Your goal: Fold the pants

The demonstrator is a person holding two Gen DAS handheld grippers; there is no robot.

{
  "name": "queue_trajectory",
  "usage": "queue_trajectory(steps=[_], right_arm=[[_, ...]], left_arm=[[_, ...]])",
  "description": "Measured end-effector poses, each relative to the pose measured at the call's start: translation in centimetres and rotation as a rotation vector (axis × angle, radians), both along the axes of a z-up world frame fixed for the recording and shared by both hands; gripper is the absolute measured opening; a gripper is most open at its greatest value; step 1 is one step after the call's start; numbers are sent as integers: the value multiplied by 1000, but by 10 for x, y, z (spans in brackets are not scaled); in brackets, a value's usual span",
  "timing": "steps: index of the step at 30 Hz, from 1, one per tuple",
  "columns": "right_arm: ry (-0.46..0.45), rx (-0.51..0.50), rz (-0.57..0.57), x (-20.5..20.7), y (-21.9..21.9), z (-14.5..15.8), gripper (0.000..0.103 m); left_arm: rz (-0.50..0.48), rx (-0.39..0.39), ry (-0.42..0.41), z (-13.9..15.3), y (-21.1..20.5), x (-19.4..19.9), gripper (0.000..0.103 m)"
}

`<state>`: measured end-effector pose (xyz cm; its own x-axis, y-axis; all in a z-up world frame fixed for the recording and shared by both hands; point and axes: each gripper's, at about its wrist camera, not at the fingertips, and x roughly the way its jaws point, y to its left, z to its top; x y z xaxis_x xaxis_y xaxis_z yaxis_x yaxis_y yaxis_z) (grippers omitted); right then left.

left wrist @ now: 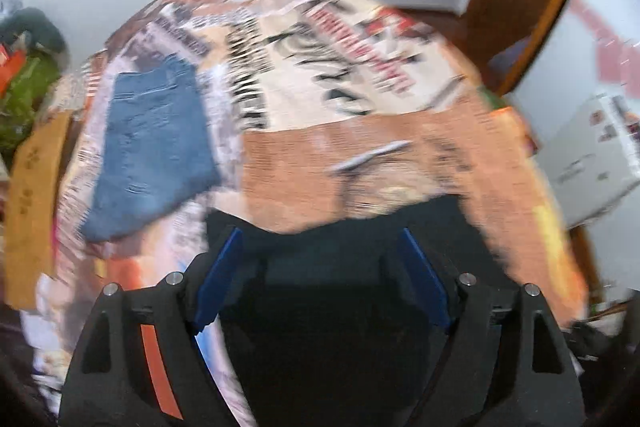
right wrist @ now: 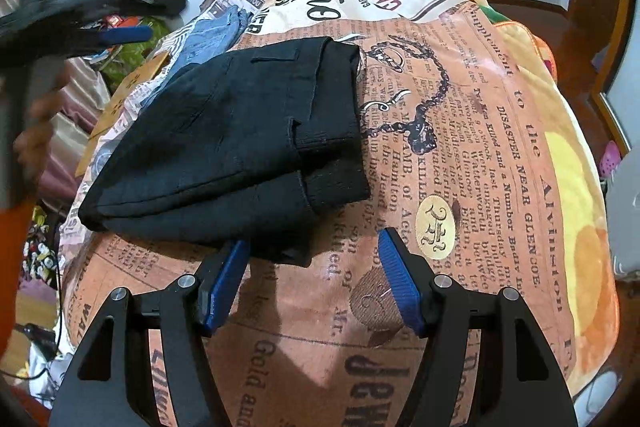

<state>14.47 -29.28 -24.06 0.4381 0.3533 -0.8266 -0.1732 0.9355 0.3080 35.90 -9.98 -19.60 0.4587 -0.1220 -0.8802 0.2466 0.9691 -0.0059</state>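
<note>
Because the left wrist view is smeared with motion blur, the print on the newspaper-pattern bedspread (left wrist: 360, 99) runs into streaks and the black pants (left wrist: 336, 291) below it read only as a dark mass with no seams to pick out. What does show is that the left gripper (left wrist: 322, 241) has its blue pads spread wide, the black cloth lying between and under them, though I cannot tell whether either pad touches it. Up to the left, a folded pair of blue jeans (left wrist: 154, 143) lies flat on the bedspread, apart from the black fabric. From the right wrist view everything is sharp: the black pants sit folded into a thick bundle on the orange part of the bedspread. The right gripper (right wrist: 314, 247) is likewise wide apart and holds nothing; its left pad (right wrist: 224, 287) sits right at the bundle's near edge, while the other stands over bare bedspread.
</note>
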Motion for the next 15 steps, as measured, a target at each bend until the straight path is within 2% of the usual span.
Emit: queue_trajectory(steps=[4, 9, 10, 11, 12, 15], right_arm=[[8, -2, -10, 0, -2, -2, 63], [15, 0, -34, 1, -9, -3, 63], [16, 0, -36, 0, -10, -3, 63], [22, 0, -40, 0, -11, -5, 63], [27, 0, -44, 0, -13, -5, 63], [27, 2, -51, -1, -17, -5, 63]], left_arm=[[36, 149, 42, -37, 11, 40, 80], [74, 254, 188, -103, 26, 75, 81], [68, 259, 206, -115, 30, 76, 85], [76, 245, 193, -116, 34, 74, 93], [99, 225, 173, -115, 41, 71, 95], [110, 156, 215, -118, 59, 59, 96]])
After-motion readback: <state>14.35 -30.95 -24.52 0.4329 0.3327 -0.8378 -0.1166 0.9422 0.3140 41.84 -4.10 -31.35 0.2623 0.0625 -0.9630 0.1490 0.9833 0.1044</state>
